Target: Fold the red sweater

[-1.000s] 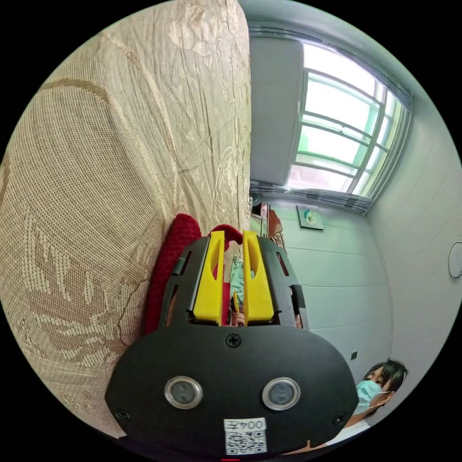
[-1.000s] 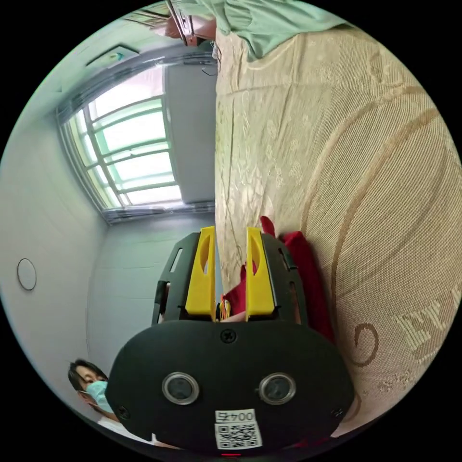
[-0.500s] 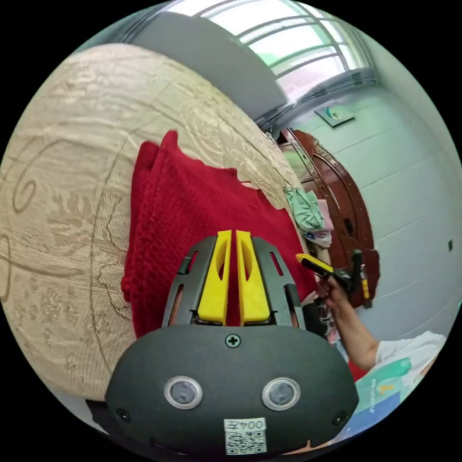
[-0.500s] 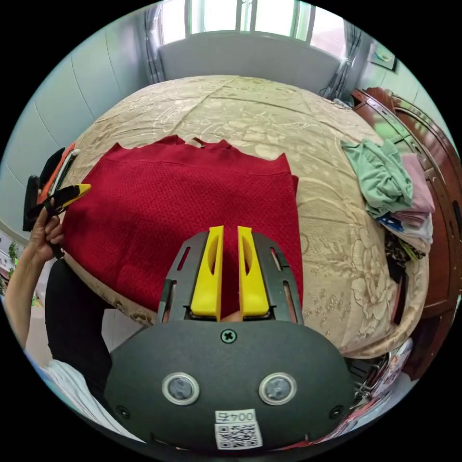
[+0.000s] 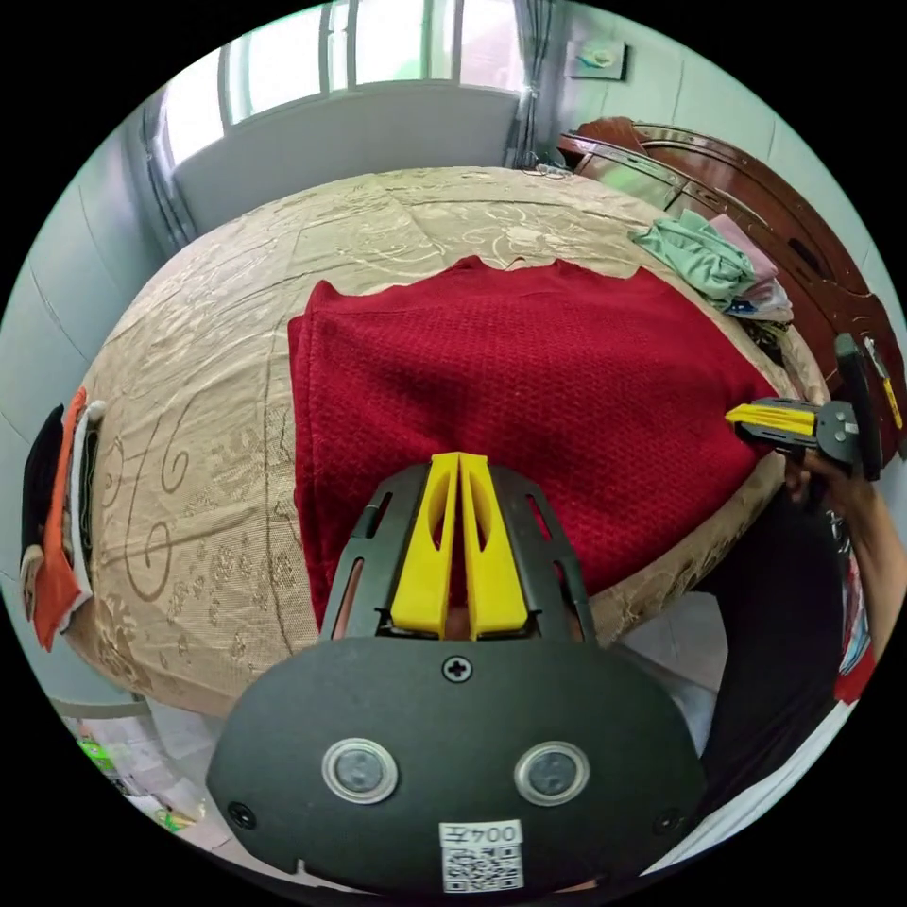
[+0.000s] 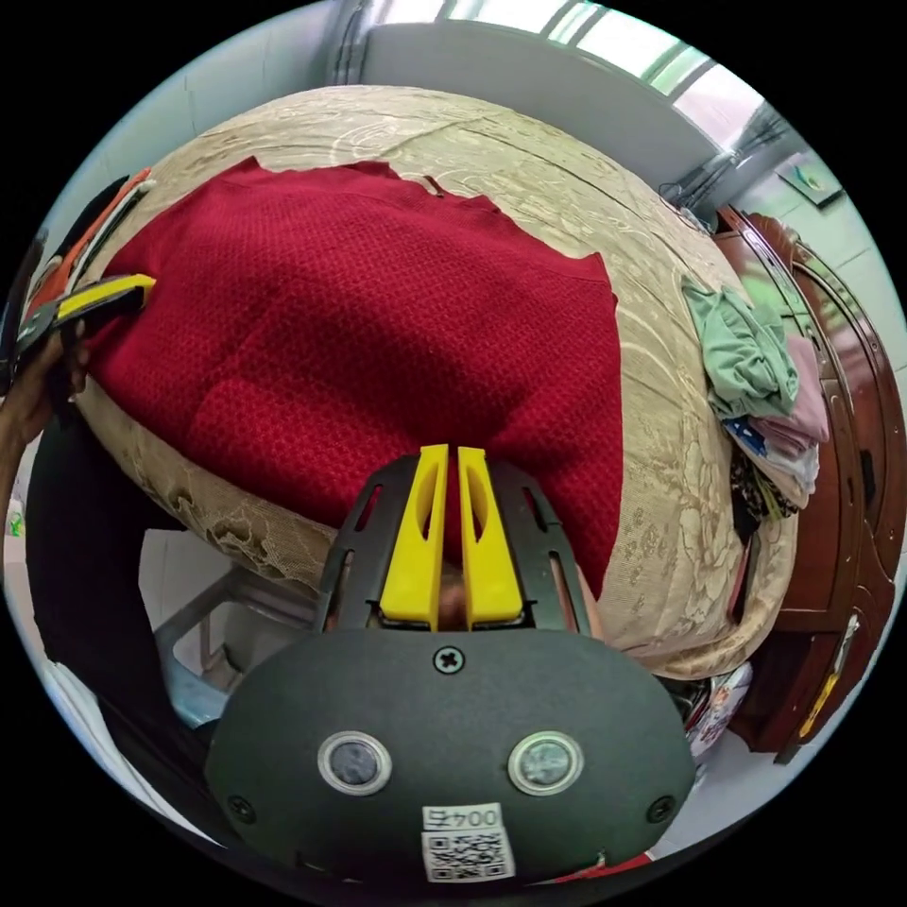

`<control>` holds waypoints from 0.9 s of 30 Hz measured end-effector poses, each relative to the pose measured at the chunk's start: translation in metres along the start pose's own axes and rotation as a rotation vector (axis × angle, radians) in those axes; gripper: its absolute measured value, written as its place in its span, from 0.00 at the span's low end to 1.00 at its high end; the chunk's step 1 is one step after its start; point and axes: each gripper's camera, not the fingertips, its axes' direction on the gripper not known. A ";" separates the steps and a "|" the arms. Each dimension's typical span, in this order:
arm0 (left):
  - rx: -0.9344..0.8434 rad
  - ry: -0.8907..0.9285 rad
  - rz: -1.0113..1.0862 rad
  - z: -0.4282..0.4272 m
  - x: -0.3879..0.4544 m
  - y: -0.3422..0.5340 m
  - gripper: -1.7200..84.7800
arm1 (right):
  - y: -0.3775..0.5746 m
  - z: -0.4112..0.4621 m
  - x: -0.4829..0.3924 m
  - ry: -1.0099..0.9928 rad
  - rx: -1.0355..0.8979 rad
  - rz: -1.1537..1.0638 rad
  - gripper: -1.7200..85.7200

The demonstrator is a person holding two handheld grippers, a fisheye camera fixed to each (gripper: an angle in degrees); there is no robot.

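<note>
Left gripper view: the left gripper (image 5: 458,472) hides the near hem of the red sweater (image 5: 529,378); its yellow fingers (image 5: 425,557) are pressed together, and whether cloth sits between them cannot be told. The sweater lies flat on the bed (image 5: 208,378), long axis from 9 to 3 o'clock, neckline toward 12. The right gripper (image 5: 761,420) is at 3 o'clock at the sweater's edge.

Right gripper view: its fingers (image 6: 491,548) nearly meet over the hem; any grip is unclear. Folded clothes (image 6: 756,378) sit at 3 o'clock beside a wooden headboard (image 6: 850,444).
</note>
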 end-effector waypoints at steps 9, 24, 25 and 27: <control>-0.028 0.254 -0.216 0.020 -0.008 0.015 0.02 | 0.036 0.000 0.035 -0.192 0.131 0.204 0.06; 0.140 0.198 -0.279 0.013 0.051 0.092 0.05 | 0.103 -0.012 0.056 -0.360 0.309 0.271 0.13; 0.208 0.166 -0.250 0.001 0.061 0.094 0.05 | 0.107 -0.013 0.062 -0.336 0.324 0.296 0.13; 0.170 0.037 -0.244 0.005 0.068 0.094 0.05 | 0.112 0.016 0.086 -0.337 0.185 0.359 0.13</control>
